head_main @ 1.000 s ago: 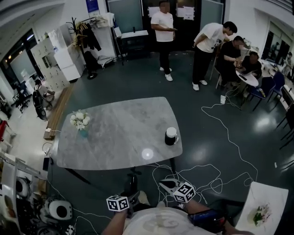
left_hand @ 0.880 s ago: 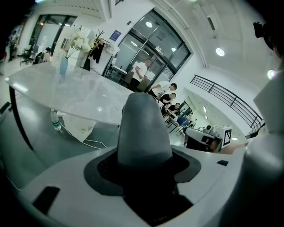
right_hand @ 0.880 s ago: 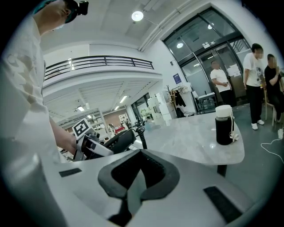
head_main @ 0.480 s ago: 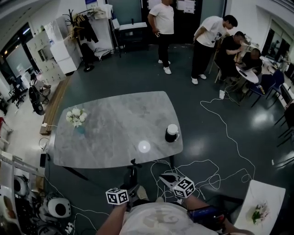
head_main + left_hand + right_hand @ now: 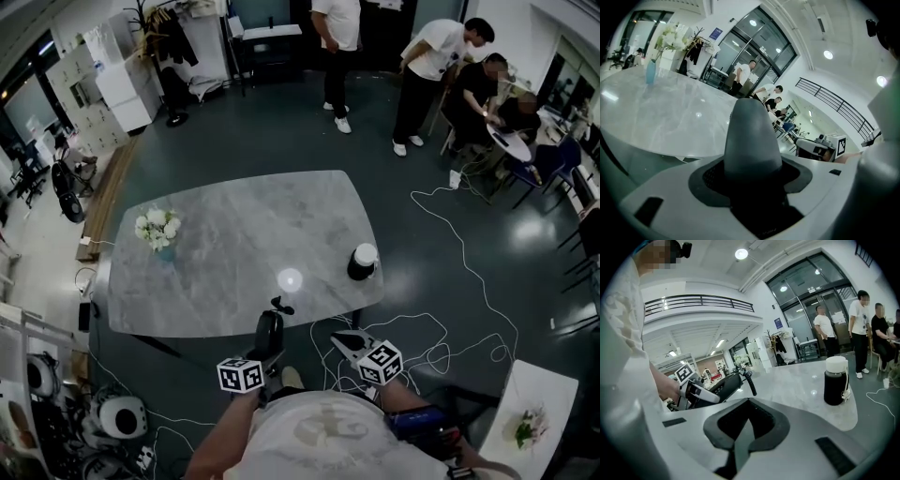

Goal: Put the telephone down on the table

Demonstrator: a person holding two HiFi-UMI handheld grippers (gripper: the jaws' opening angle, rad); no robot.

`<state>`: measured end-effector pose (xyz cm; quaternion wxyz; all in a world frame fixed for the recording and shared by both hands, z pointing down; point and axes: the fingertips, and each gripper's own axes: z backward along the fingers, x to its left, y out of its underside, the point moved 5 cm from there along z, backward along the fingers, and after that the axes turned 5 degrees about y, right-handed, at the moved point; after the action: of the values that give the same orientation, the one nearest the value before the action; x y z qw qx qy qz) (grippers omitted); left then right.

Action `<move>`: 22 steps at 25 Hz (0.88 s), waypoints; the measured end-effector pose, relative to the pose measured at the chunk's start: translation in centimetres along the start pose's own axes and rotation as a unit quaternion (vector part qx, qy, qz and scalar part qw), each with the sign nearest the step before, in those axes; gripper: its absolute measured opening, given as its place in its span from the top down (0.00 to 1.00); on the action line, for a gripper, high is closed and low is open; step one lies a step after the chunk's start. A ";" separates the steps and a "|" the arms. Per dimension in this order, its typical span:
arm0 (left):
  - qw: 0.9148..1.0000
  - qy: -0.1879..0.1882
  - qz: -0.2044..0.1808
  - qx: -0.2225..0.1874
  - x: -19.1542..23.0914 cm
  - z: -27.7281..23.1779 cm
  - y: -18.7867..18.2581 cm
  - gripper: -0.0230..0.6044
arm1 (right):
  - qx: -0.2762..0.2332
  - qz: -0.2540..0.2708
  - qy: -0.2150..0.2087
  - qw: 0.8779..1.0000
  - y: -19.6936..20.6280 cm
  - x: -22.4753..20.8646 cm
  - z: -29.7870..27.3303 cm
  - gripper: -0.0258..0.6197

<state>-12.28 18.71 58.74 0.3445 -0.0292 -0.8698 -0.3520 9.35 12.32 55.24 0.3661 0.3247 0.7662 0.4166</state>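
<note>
Grey marble table [image 5: 234,225] with flowers [image 5: 157,228] and dark bottle [image 5: 362,262] on dark floor [image 5: 281,141]; at near edge, telephone [image 5: 269,330] clamped in left gripper [image 5: 266,351], angled down; right gripper [image 5: 341,338] beside, jaws closed, empty

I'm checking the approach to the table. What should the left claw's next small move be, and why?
Probably ease the telephone forward over the table: the left claw grips it about at the near edge, not yet above the top, and bare marble lies ahead, left of the bottle.
</note>
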 end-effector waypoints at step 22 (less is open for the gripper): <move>1.000 0.003 0.006 0.003 7.3 1.4 -4.9 0.52 | 0.006 0.003 0.046 0.999 -3.8 0.1 -6.1 0.94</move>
<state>-20.04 14.54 59.66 0.3492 -0.0325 -0.8696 -0.3477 3.51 8.27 54.24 0.3273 0.3100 0.7833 0.4280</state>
